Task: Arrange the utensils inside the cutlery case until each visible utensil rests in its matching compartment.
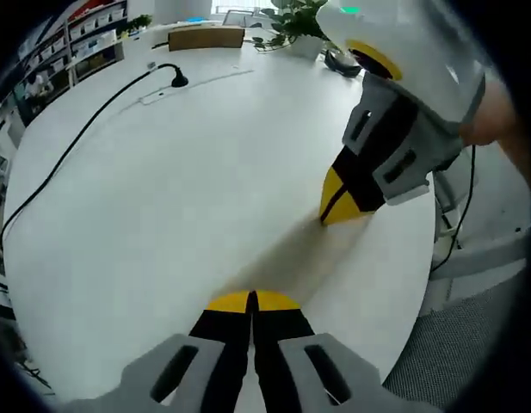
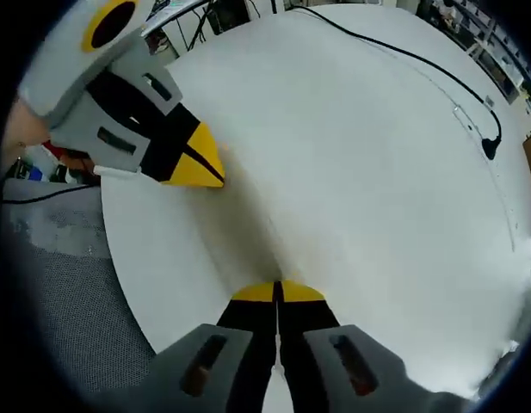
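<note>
Two yellow-tipped grippers are held over a round white table — both sets of jaws are pressed together, with nothing pinched.

In the left gripper view, the left gripper (image 1: 251, 301) is pointed forward over the round white table (image 1: 162, 189), and the right gripper (image 1: 332, 206) is seen coming in from the right, tipped down with its point close to the tabletop. In the right gripper view, the right gripper (image 2: 277, 291) is aimed across the table, and the left gripper (image 2: 209, 168) is slanted in from the upper left. A thin black cable (image 1: 76, 142) is laid across the far side — its plug end is pointed away. A wooden box (image 1: 206, 37) and a leafy green plant (image 1: 293, 21) are set at the far edge.
</note>
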Motion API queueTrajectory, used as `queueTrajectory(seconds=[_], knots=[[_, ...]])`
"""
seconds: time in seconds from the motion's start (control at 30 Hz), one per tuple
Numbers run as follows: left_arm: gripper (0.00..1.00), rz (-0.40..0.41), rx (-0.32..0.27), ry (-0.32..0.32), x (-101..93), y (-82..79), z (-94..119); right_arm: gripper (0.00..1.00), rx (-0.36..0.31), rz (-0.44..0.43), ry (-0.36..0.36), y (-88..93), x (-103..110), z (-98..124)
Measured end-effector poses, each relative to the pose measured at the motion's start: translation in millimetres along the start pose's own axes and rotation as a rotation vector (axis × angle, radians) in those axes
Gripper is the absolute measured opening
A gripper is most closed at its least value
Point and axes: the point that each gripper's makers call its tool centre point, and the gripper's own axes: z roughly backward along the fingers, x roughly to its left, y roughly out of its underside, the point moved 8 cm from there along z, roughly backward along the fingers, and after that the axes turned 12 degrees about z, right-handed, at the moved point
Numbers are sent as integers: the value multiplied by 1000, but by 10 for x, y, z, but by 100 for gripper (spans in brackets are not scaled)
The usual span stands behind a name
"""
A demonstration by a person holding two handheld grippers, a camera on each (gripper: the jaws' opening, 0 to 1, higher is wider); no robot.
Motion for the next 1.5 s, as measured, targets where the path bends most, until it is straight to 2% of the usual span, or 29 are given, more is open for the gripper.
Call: queueTrajectory(seconds=[0.03,0.07,0.13,0.2,0.27,0.3,0.33,0.37,0.4,0.43,0.47,0.5,0.53,0.57,0.6,0.67,0.73,0.8,0.87,0.9,0.97,1.1,1.2,1.23,1.27,1.3,1.37,1.5], knots=[[0,-3,1,-3,-7,-1,-3,0,18,-10,4,-18,29,0],[0,-14,3,-10,-25,-2,-6,0,48,-8,-28,-46,-6,-37],[0,-27,-1,-14,-66,-14,-22,0,68,-31,-67,-76,-69,-75],[0,-47,0,-25,-107,-25,-35,0,66,-41,-65,-65,-55,-70],[0,-76,0,-36,-129,-37,-43,0,57,-23,-33,-54,-7,-44],[0,-95,-4,-30,-138,-48,-47,0,22,-50,-68,-23,-29,-38],[0,-122,-11,-21,-141,-60,-52,0,-49,-42,-83,7,-70,-39],[0,-182,-4,-21,-139,-52,-40,0,-181,-52,-100,68,-4,28],[0,-237,-14,-16,-143,-50,-36,0,-226,-61,-86,133,9,114],[0,-282,19,-11,-146,-5,0,0,-285,-15,-29,215,-4,257],[1,-310,25,30,-161,25,55,7,-348,62,11,260,-7,341],[1,-314,-17,58,-153,13,100,17,-398,167,72,311,-36,415],[1,-312,-75,118,-138,-9,172,34,-418,222,104,460,-33,475],[3,-310,-86,122,-121,-11,194,42,-421,230,111,510,-32,490],[8,-331,-87,124,-86,-14,219,45,-383,217,80,666,-22,469],[23,-475,-131,133,-52,-47,224,46,-327,268,42,868,-9,392],[35,-475,-144,131,-53,-51,184,55,-276,337,64,982,-10,296],[37,-527,-144,180,-101,-27,120,59,-202,353,65,1081,4,172],[41,-621,-145,160,-105,-6,43,58,-206,399,66,1065,27,102],[42,-677,-127,148,-100,19,-4,58,-199,410,61,1060,33,76],[44,-698,-116,134,-99,46,-60,58,-189,430,58,1029,26,25],[53,-699,-110,131,-79,82,-142,56,-194,458,43,954,17,-20],[52,-667,-70,175,-96,170,-198,49,-211,471,-6,916,69,-46],[51,-693,-98,147,-88,162,-203,46,-203,470,-3,911,69,-65],[47,-718,-113,122,-76,150,-198,39,-164,514,15,923,64,-61],[44,-721,-101,122,-75,168,-190,40,-187,505,12,914,94,-81],[44,-692,-96,120,-87,182,-187,40,-164,501,15,918,125,-80],[44,-689,-68,99,-117,307,-119,39,-172,512,13,888,236,-95]])
